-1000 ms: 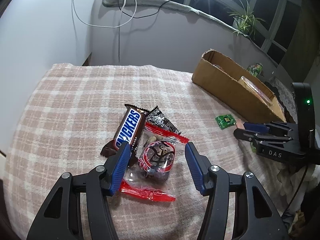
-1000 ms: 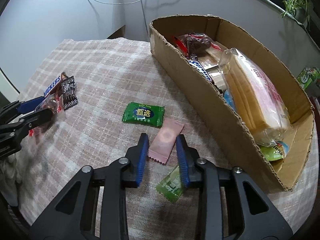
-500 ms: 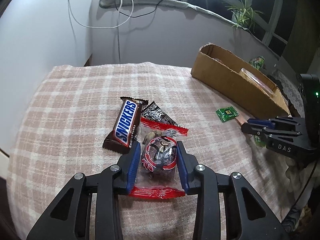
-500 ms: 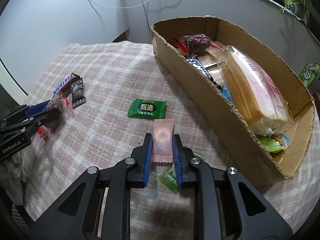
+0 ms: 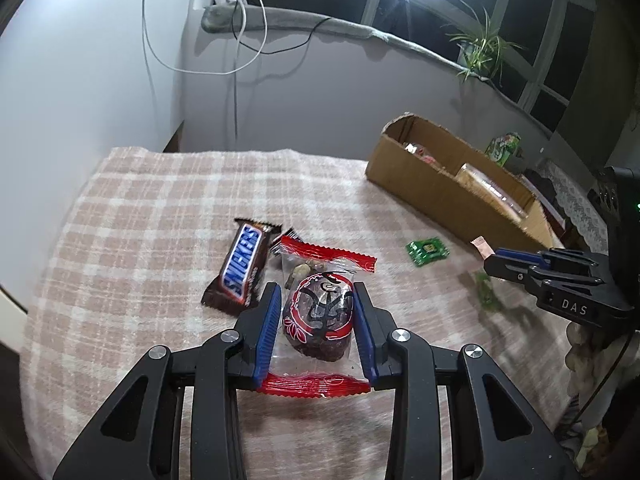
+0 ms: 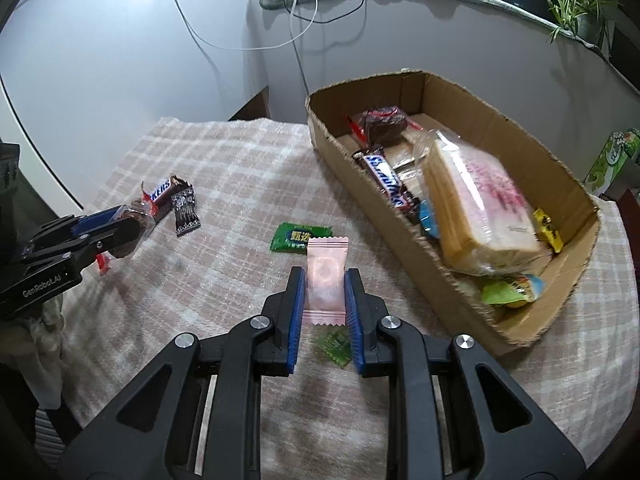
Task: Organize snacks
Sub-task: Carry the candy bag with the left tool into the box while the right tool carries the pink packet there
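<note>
My left gripper (image 5: 316,300) is shut on a clear red-edged packet (image 5: 318,316) with a dark cake inside, held just above the checked cloth. A Snickers bar (image 5: 240,268) lies to its left, with a small black sachet (image 6: 185,210) beside it. My right gripper (image 6: 325,280) is shut on a pink sachet (image 6: 326,276), lifted off the cloth. Under it lie a green candy (image 6: 300,237) and a smaller green wrapper (image 6: 334,346). The cardboard box (image 6: 400,236) to the right holds bread, a Snickers and other snacks.
The checked cloth (image 5: 152,208) covers a round table whose edge falls away at the left and front. A wall with hanging cables stands behind. A green carton (image 6: 612,160) sits beyond the box. A potted plant (image 5: 480,48) is on the sill.
The left jaws closed on the red-edged packet and raised it slightly. The right jaws closed on the pink sachet and lifted it off the cloth toward the box.
</note>
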A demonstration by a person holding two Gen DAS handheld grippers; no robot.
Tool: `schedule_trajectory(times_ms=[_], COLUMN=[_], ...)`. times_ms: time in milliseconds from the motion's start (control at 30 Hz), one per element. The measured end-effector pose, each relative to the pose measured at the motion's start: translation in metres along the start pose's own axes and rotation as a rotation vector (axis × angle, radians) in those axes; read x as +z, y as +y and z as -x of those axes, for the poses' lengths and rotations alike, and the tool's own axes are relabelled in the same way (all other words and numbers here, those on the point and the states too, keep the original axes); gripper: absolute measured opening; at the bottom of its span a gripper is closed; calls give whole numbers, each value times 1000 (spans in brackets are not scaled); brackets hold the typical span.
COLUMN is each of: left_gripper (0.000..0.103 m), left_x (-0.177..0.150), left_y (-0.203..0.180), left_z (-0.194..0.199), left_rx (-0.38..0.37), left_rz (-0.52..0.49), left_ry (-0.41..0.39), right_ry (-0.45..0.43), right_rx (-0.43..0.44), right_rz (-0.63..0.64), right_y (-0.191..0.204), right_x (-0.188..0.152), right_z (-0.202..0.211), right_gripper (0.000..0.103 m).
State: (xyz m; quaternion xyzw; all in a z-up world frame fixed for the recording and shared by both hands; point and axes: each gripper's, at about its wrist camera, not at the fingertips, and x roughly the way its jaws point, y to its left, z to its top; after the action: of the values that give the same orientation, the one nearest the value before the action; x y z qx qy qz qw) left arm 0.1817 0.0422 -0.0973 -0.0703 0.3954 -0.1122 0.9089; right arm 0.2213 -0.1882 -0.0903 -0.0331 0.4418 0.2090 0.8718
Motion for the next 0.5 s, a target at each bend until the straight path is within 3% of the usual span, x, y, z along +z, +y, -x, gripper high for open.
schedule_trajectory(times_ms=[500], left_gripper=[34], left_x=[33], left_y=[-40], left_z=[-5], left_rx=[-40], left_rz=[-26], left_ry=[-47], right_ry=[-84], right_rx=[19], right_rz=[-34], right_y=[-39], right_x=[17], right_z=[38], right_gripper=[21])
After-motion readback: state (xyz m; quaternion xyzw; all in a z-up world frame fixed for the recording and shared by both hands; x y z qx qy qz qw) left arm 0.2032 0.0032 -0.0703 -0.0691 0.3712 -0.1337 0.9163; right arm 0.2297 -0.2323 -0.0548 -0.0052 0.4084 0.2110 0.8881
